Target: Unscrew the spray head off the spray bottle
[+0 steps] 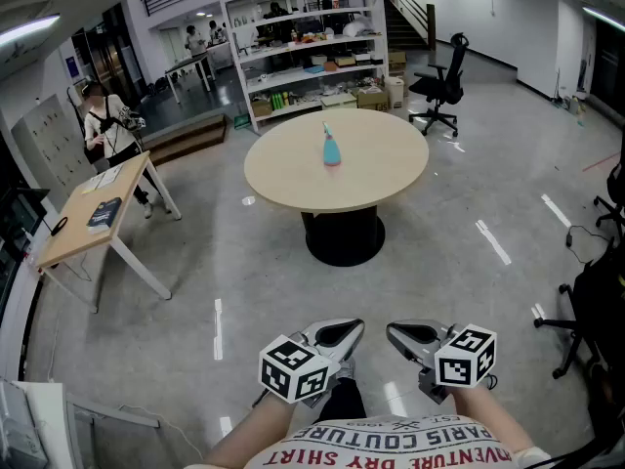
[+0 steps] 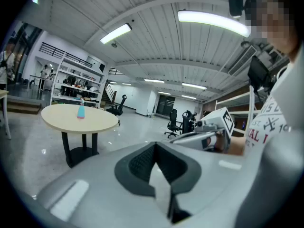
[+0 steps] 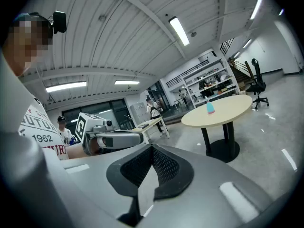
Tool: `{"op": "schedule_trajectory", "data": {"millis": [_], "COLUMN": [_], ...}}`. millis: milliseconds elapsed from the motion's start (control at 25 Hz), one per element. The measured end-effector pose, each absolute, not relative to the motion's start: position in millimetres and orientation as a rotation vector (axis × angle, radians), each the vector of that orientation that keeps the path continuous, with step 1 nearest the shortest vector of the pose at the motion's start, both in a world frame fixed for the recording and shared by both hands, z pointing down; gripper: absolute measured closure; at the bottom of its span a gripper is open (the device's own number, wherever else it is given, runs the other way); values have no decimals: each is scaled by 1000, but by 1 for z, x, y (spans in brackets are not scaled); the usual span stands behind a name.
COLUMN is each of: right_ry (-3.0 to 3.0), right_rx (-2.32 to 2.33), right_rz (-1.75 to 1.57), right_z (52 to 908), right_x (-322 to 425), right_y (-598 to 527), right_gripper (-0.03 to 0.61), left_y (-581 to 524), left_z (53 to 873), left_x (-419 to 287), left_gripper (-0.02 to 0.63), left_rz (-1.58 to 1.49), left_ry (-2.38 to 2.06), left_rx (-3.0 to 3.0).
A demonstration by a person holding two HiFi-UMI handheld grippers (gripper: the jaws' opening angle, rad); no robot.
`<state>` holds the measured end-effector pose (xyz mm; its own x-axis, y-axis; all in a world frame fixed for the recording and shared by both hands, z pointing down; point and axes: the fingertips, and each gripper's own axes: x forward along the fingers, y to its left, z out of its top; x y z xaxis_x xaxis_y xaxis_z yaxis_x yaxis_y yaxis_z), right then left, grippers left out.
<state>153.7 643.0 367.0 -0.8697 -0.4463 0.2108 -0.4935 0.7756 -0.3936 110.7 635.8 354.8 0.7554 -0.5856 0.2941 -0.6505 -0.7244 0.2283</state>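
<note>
A small light-blue spray bottle (image 1: 332, 149) with a pale spray head stands upright near the middle of a round beige table (image 1: 381, 179), far ahead of me across the floor. Both grippers are held close to my body, well short of the table. My left gripper (image 1: 342, 334) is shut with nothing between its jaws, and so is my right gripper (image 1: 407, 336) beside it. The left gripper view shows the bottle (image 2: 81, 111) on the table (image 2: 95, 121), small and distant. In the right gripper view the bottle (image 3: 209, 107) stands on the table (image 3: 228, 112), again far off.
A wooden desk (image 1: 83, 225) stands at the left, with a person (image 1: 105, 125) behind it. Stocked shelves (image 1: 303, 52) line the back wall. An office chair (image 1: 439, 84) sits beyond the table and another chair (image 1: 591, 311) at the right edge. Grey floor lies between me and the table.
</note>
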Motion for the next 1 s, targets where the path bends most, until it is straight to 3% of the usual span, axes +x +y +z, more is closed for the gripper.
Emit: {"op": "schedule_trajectory", "data": {"millis": [280, 520, 1000], "right_ry": [-2869, -2859, -2850], "right_rx": [765, 883, 833], "right_rz": [753, 647, 709], "right_z": [373, 337, 343], "right_x": [101, 66, 62], "right_y": [436, 254, 108], "right_gripper": [577, 577, 577], "left_y": [430, 243, 95], "left_z": [370, 327, 344], "left_x": [50, -17, -14], "left_gripper": [614, 614, 614], "left_rz": [341, 286, 284], "left_ry": [-959, -1000, -939], "left_rx": [2610, 2639, 2639]}}
